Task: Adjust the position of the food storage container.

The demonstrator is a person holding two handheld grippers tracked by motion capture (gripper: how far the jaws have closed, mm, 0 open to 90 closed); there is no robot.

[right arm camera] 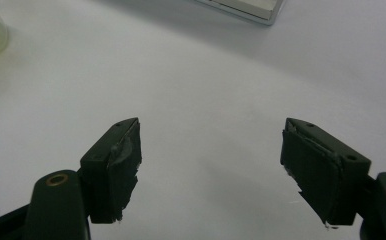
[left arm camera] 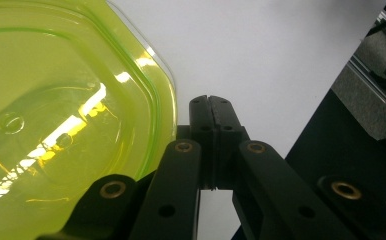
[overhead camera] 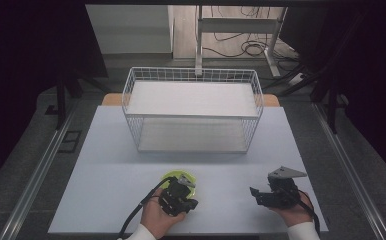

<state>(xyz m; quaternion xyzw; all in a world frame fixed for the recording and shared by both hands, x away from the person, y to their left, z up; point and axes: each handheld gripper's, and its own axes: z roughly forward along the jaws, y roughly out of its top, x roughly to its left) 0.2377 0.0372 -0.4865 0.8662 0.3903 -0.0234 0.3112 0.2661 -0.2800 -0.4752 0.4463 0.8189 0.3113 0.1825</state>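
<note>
1. Closest to the high view's camera are the person's two hands at the near edge of the white surface (overhead camera: pixel 111 165), each holding a claw.
2. Left claw (left arm camera: pixel 212 102): jaws are pressed together, nothing between them. It sits just beside the rim of a see-through yellow-green plate (left arm camera: pixel 56 110), to the plate's right in the left gripper view. Can't tell if it actually touches the rim.
3. From the high view, that left claw (overhead camera: pixel 181 192) hangs over the near side of the plate (overhead camera: pixel 173 176) and covers a good chunk of it.
4. The plate lies flat on the surface, left of centre, near the front edge.
5. Right claw (right arm camera: pixel 211 170): jaws spread wide, just bare surface between them. In the high view it (overhead camera: pixel 255 192) sits well to the right of the plate, pointing left-ish.
6. White wire basket (overhead camera: pixel 131 90) stands farther back, in the middle, well apart from both hands. A flat white shelf board (overhead camera: pixel 191 97) lies across it partway up.
</note>
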